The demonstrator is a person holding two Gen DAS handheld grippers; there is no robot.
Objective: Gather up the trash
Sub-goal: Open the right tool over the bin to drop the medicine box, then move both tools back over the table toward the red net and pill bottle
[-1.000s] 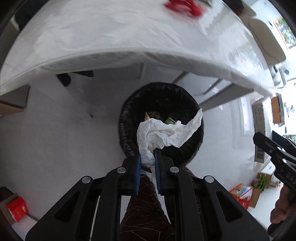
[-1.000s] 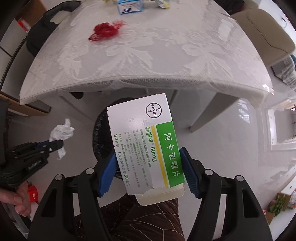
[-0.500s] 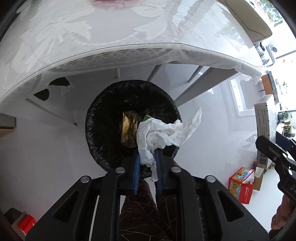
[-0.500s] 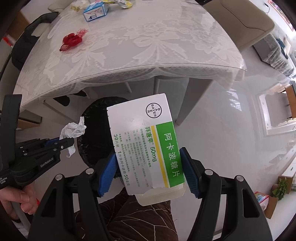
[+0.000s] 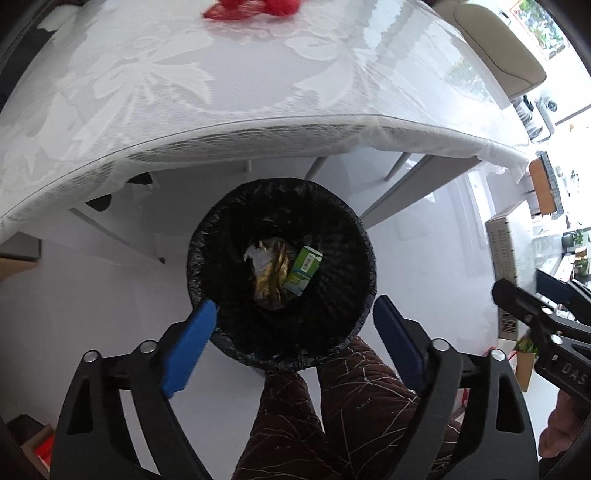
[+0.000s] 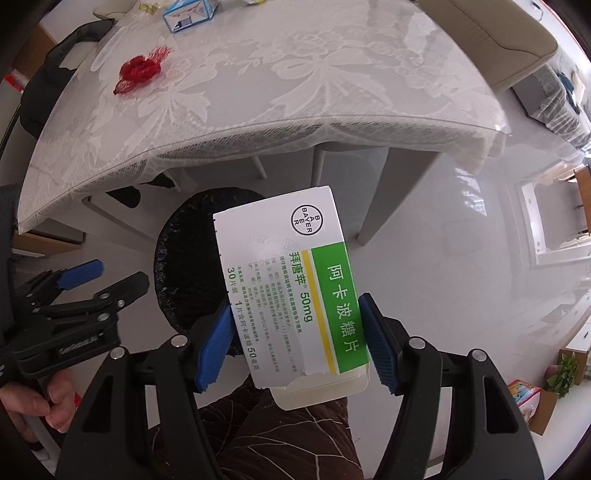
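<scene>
My left gripper (image 5: pixel 291 321) is open and empty, right above the black-lined trash bin (image 5: pixel 207 236) on the floor. The crumpled white tissue (image 5: pixel 258 254) lies inside the bin beside a gold wrapper (image 5: pixel 273 277) and a small green box (image 5: pixel 304 269). My right gripper (image 6: pixel 295 332) is shut on a white and green medicine box (image 6: pixel 291 280), held up in front of the bin (image 6: pixel 173 266). The left gripper (image 6: pixel 88 280) shows open at the left of the right wrist view. The right gripper (image 5: pixel 535 306) shows at the right edge of the left wrist view.
A table with a white lace cloth (image 6: pixel 295 92) stands just behind the bin. On it lie a red net (image 6: pixel 142 72) and a blue and white carton (image 6: pixel 188 9). A beige chair (image 6: pixel 491 40) is at the far right. The person's dark patterned legs (image 5: pixel 332 417) are below the grippers.
My left gripper opened and let go of the white tissue, which dropped into the bin. The right gripper still holds the medicine box in the same grip.
</scene>
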